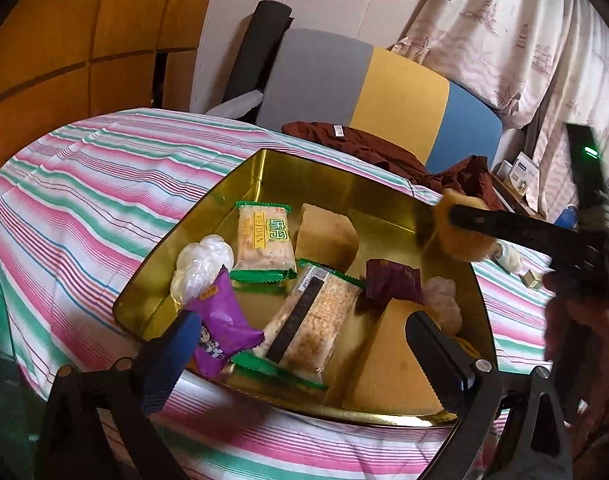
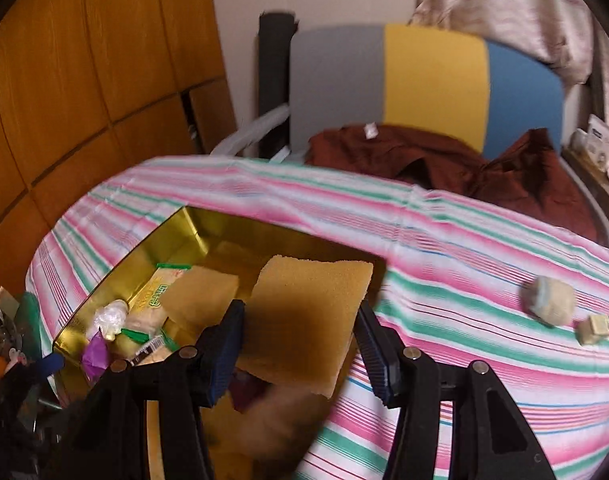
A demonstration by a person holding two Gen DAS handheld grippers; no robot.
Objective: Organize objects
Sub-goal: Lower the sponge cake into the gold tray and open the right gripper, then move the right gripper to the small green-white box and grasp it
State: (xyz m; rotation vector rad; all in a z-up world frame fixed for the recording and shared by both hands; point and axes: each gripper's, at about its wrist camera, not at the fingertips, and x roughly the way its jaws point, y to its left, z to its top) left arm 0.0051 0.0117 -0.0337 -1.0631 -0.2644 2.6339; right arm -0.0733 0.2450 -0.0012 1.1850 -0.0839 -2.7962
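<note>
A: What have my right fingers (image 2: 298, 344) got?

B: They are pinching a tan sponge-like slab (image 2: 308, 316), tilted. It hangs over the right end of the gold tin (image 2: 176, 236), which sits on the striped bench (image 2: 444, 240).

A: And my left fingers (image 1: 300, 344)?

B: Spread wide, pinching nothing. Just ahead of them, inside the tin, lie a purple packet (image 1: 220, 328) by the left pad, a long cracker pack (image 1: 308, 320) between the pads, and a tan wedge (image 1: 392, 360) by the right pad. Farther ahead is a green-edged snack pack (image 1: 264, 242).

A: Anything outside the tin?

B: To the right of my right fingers, a round wrapped sweet (image 2: 552, 306) and a small cube (image 2: 594, 330) rest on the cloth, just beside each other.
</note>
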